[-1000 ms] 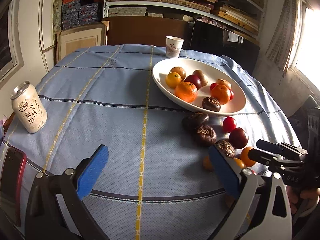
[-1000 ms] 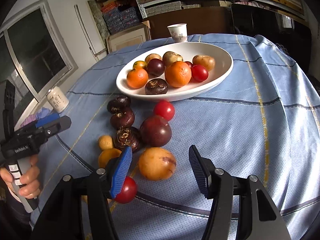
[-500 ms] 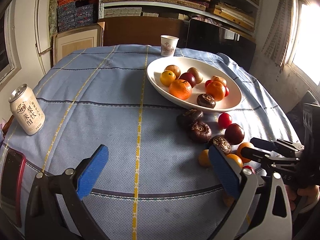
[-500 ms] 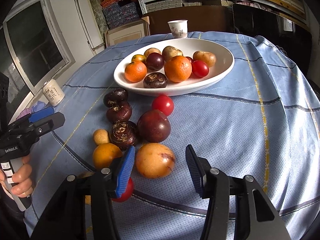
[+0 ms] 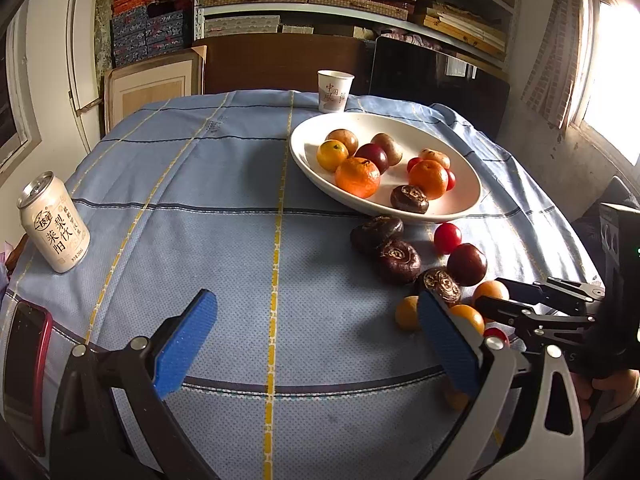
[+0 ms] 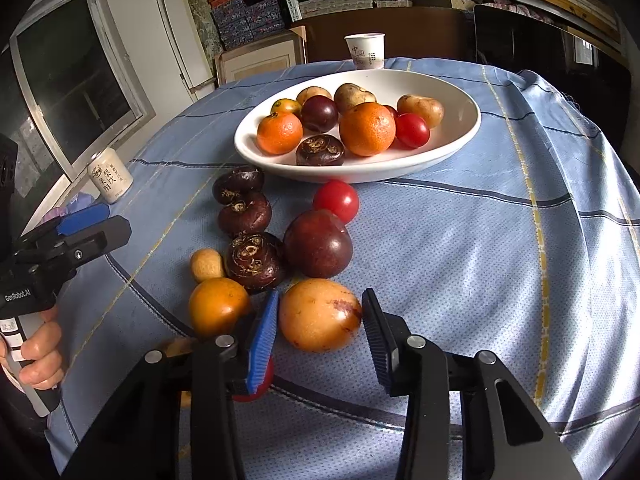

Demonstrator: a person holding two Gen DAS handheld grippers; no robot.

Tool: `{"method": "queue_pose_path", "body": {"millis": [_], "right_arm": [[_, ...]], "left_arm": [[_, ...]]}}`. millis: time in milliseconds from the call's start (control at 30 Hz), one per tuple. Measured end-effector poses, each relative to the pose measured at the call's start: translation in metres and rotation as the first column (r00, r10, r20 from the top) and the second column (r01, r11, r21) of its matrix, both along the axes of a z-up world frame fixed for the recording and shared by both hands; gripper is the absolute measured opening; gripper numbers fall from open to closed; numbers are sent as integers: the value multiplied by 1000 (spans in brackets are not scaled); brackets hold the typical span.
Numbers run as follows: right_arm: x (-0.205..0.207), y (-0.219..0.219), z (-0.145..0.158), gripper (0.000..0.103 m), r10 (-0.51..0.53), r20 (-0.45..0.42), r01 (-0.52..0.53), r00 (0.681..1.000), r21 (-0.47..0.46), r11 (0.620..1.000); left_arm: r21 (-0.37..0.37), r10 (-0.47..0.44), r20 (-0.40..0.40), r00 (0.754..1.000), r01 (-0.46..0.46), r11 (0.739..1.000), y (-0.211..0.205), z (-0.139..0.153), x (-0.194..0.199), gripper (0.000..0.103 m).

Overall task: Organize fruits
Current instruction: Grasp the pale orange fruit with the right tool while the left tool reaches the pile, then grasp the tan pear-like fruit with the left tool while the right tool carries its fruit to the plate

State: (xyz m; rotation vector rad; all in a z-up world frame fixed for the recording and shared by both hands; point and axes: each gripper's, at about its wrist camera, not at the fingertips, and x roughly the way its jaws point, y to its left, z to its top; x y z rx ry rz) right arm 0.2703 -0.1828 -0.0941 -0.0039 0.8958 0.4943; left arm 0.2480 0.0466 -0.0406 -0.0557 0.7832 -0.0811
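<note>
A white oval plate (image 6: 460,136) (image 5: 468,204) holds several fruits: oranges, plums, tomatoes, a dark water chestnut. Loose fruits lie on the blue cloth in front of it. My right gripper (image 6: 320,320) is open, its fingers either side of a yellow-orange passion fruit (image 6: 320,314) without touching it. A dark plum (image 6: 318,242), a red tomato (image 6: 336,200), several water chestnuts (image 6: 252,260) and an orange fruit (image 6: 218,306) lie close by. My left gripper (image 5: 316,340) is open and empty over bare cloth, left of the loose fruits (image 5: 396,254). The right gripper also shows in the left wrist view (image 5: 520,300).
A drink can (image 5: 54,228) stands at the left edge, also in the right wrist view (image 6: 109,176). A red-cased phone (image 5: 22,364) lies at the near left. A paper cup (image 5: 335,91) stands behind the plate. Shelves and boards lie beyond the table.
My right gripper has moved forward so the passion fruit now sits between its fingers. My left gripper has shifted slightly left and stays open.
</note>
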Motion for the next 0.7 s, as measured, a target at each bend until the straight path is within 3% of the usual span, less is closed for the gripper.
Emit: {"method": "queue_pose_path", "body": {"millis": [433, 567, 700], "right_arm": [[4, -12, 3, 41, -48, -2, 48, 999, 34, 998], [7, -23, 6, 41, -92, 4, 92, 996, 51, 994], [8, -26, 6, 41, -110, 1, 110, 994, 57, 992]], "left_arm": [[3, -16, -13, 1000, 16, 1000, -3, -3, 0, 98], [-34, -163, -44, 986, 161, 986, -18, -5, -5, 98], [-65, -386, -67, 920, 382, 922, -48, -8, -20, 98]]}}
